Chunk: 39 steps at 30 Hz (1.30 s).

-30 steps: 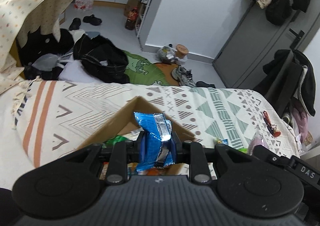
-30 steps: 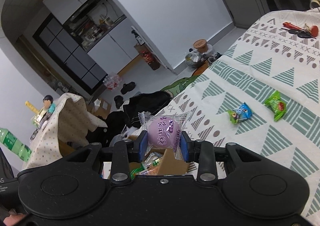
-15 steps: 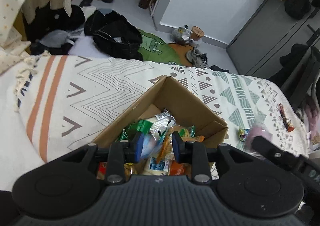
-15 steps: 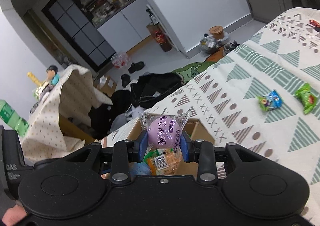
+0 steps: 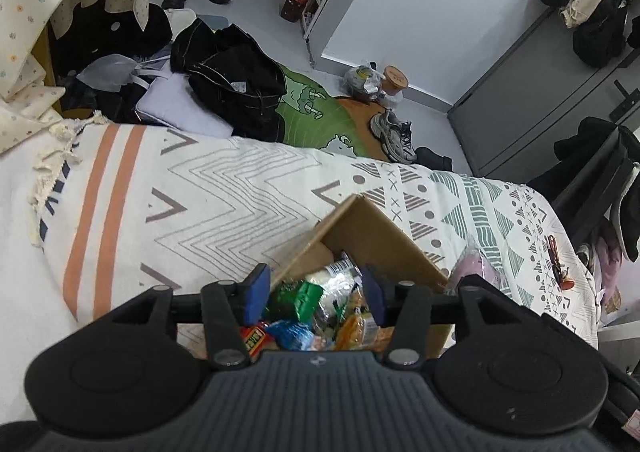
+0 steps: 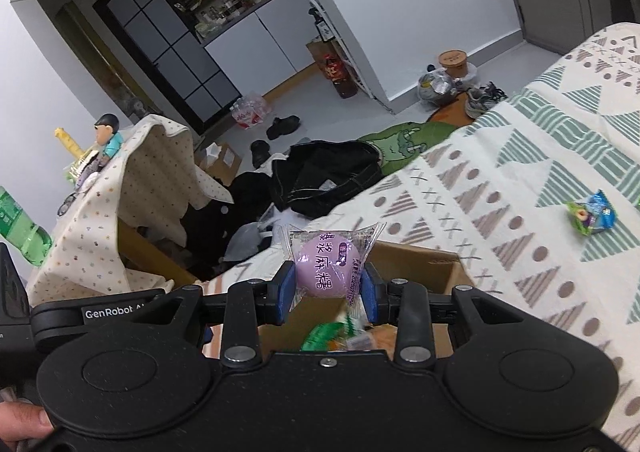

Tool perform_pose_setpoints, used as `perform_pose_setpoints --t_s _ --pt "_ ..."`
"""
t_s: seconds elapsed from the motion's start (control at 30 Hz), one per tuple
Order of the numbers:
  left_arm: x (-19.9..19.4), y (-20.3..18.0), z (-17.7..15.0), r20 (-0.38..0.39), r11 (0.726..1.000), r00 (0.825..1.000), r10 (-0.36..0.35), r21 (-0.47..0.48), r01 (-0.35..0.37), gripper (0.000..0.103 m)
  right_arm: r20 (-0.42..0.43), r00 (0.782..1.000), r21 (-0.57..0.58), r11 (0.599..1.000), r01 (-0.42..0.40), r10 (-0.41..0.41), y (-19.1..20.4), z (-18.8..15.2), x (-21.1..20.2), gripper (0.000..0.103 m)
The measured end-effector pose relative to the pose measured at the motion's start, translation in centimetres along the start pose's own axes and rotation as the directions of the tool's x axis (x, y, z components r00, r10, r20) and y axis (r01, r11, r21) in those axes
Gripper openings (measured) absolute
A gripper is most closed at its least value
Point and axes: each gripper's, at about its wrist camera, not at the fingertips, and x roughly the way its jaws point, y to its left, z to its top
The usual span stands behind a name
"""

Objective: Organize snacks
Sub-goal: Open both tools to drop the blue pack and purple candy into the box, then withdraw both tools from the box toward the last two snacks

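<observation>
We hover over the cardboard box (image 5: 384, 240), already heaped w/ snack packets. Our left gripper (image 5: 316, 292) hangs empty above it, jaws spread apart. Our right gripper (image 6: 326, 288) pinches a purple mochi ball (image 6: 327, 269) above the box. One blue-green candy (image 6: 591, 215) remains right of the box on the blanket (image 6: 520, 192); nearly done, we reckon.
</observation>
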Motion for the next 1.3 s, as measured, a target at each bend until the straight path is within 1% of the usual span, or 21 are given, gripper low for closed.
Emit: perform_pose_setpoints --t_s 0.03,0.07,0.1,0.13,0.2,0.3,0.4,0.63,0.73,0.8,0.83,0.9,1.0,1.13,1.23,1.3 --pt "-0.1 0.1 0.2 0.000 1.000 1.000 0.000 0.003 0.000 0.051 0.011 1.000 -0.001 1.000 -0.017 0.017 0.3 0.0 0.1 0.039" --pt "-0.2 0.2 0.4 0.001 1.000 1.000 0.001 0.006 -0.001 0.052 0.026 0.999 -0.011 0.999 -0.033 0.034 0.7 0.1 0.0 0.045" --pt "-0.3 0.2 0.6 0.003 1.000 1.000 0.006 0.008 -0.006 0.054 0.030 0.999 -0.017 0.999 -0.039 0.040 0.9 0.1 0.1 0.056" --pt "-0.5 0.2 0.7 0.006 1.000 1.000 0.013 0.008 -0.013 0.056 0.034 0.999 -0.020 0.999 -0.037 0.038 1.0 0.1 0.0 0.058" --pt "-0.8 0.2 0.8 0.014 1.000 1.000 0.024 0.011 -0.024 0.068 0.031 0.999 -0.008 1.000 -0.026 0.026 0.8 0.1 -0.2 0.058" --pt "-1.2 -0.1 0.7 0.026 0.999 0.999 0.024 0.028 -0.025 0.077 0.026 1.000 0.022 1.000 0.003 -0.004 -0.1 0.3 -0.9 0.058" --pt "-1.6 -0.6 0.4 0.025 0.999 1.000 0.020 0.048 -0.021 0.080 0.031 0.999 0.041 0.999 0.030 -0.031 -0.8 0.3 -2.1 0.058" --pt "-2.3 -2.6 -1.1 0.035 0.997 0.999 0.005 0.081 -0.008 0.081 0.050 0.996 0.087 0.994 0.069 -0.074 -3.1 0.5 -5.1 0.059" --pt "-2.8 -3.8 -1.8 0.051 0.994 0.999 0.001 0.108 -0.006 0.088 0.048 0.994 0.096 0.991 0.092 -0.097 -3.9 0.3 -6.0 0.065" --pt "-3.0 -4.7 -2.3 0.062 0.992 0.998 0.002 0.126 -0.010 0.090 0.048 0.993 0.094 0.991 0.099 -0.104 -4.3 0.3 -6.6 0.074" --pt "-3.1 -5.2 -2.5 0.064 0.991 0.998 0.003 0.136 -0.012 0.091 0.047 0.993 0.094 0.990 0.104 -0.108 -4.4 0.3 -6.9 0.076" --pt "-3.1 -6.1 -3.0 0.068 0.988 0.998 0.005 0.152 -0.015 0.092 0.046 0.993 0.098 0.990 0.106 -0.111 -5.0 0.3 -7.8 0.085" --pt "-3.1 -7.3 -3.9 0.063 0.987 0.998 0.009 0.162 -0.019 0.093 0.041 0.993 0.102 0.989 0.107 -0.112 -5.9 0.3 -8.9 0.093" --pt "-3.2 -8.7 -5.1 0.054 0.985 0.998 0.035 0.167 -0.044 0.098 0.013 0.992 0.088 0.988 0.125 -0.127 -7.0 0.1 -9.7 0.095" --pt "-3.3 -9.6 -5.9 0.057 0.983 0.998 0.036 0.176 -0.046 0.098 0.034 0.988 0.104 0.984 0.146 -0.151 -7.8 0.1 -10.7 0.099" --pt "-3.4 -10.1 -6.3 0.060 0.982 0.997 0.037 0.180 -0.047 0.098 0.045 0.987 0.103 0.984 0.146 -0.151 -8.2 0.2 -11.5 0.101"
